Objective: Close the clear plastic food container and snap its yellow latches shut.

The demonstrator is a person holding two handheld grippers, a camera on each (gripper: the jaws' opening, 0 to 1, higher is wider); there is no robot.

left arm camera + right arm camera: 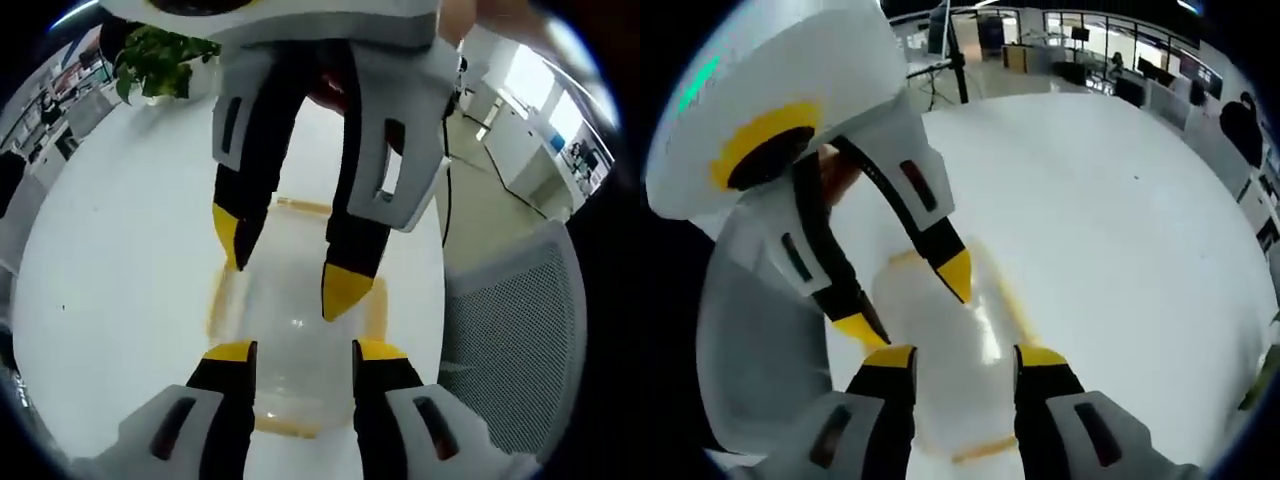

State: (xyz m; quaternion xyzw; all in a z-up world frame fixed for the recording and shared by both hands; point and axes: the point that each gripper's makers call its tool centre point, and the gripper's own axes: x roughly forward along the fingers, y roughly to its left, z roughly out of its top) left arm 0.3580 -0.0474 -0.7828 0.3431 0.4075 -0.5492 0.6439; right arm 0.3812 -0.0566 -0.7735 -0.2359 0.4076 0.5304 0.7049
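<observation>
My left hand-held gripper rises from six o'clock in the left gripper view with its yellow-tipped jaws apart, hanging over the near part of the clear plastic food container and clamped on nothing. My right hand-held gripper comes down from twelve o'clock in that view, jaws also apart, its yellow tips pointing at the container's middle; whether they touch the lid I cannot tell. In the right gripper view my right hand-held gripper stands at six o'clock, spread wide above the container, while the left hand-held gripper reaches in from nine o'clock, one tip just over the lid's centre. The container lies flat on the white bench, its lid on, and yellow latches run along its edges, showing at nine, three, twelve and six o'clock around it; I cannot tell whether they are snapped down. Outward from there, a green potted plant sits at eleven o'clock on the bench's far edge, a mesh-backed chair stands at four o'clock beside the bench, and office desks fill the background at one o'clock in the right gripper view.
</observation>
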